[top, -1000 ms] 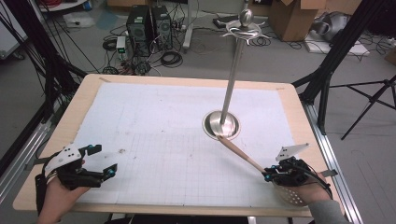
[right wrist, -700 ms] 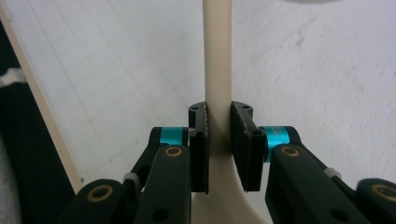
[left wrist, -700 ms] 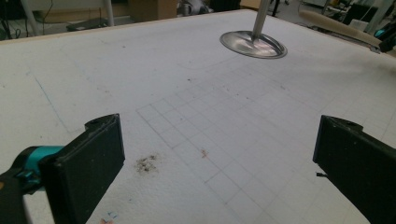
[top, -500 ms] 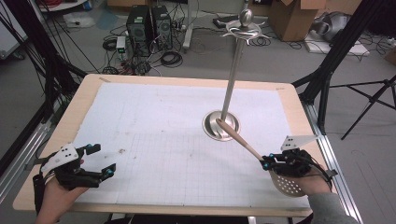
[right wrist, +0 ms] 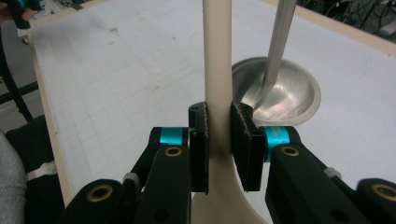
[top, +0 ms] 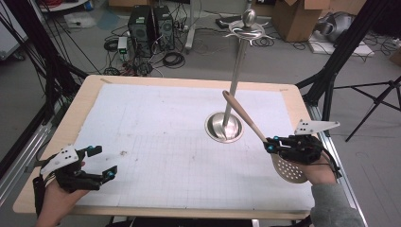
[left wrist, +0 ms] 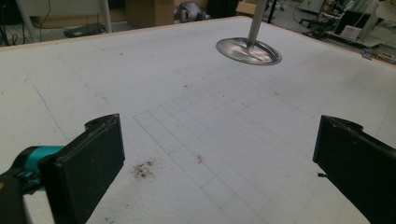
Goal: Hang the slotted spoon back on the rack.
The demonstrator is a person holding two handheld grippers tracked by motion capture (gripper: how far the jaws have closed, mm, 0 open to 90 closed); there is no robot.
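High view: a wooden table (top: 61, 127) covered by a white gridded mat (top: 156, 137). Near the mat's far right stands a tall metal utensil stand (top: 235, 78), a thin pole rising from a round dish base (top: 224, 127) to a ring of hooks (top: 247, 29) at the top. At the near right edge a person's right gripper (top: 270, 144) clamps a pale slotted spoon (top: 265, 142) by its handle, close to where the handle widens into the perforated bowl; the bowl hangs toward the person and the handle end points up and away, its tip near the pole above the base. Right gripper view: both pads (right wrist: 242, 135) press flat on the handle's sides, one on each. The left gripper (top: 104, 163) rests at the near left corner, jaws wide apart and holding nothing, well away from the stand.

The step in hand looks like hanging the spoon on a hook. To do it well, lift well clear of the base, keep the handle from knocking the pole, and bring the handle end level with a hook before easing the grip. Gripped so near the bowl, the spoon may swivel, so move slowly.
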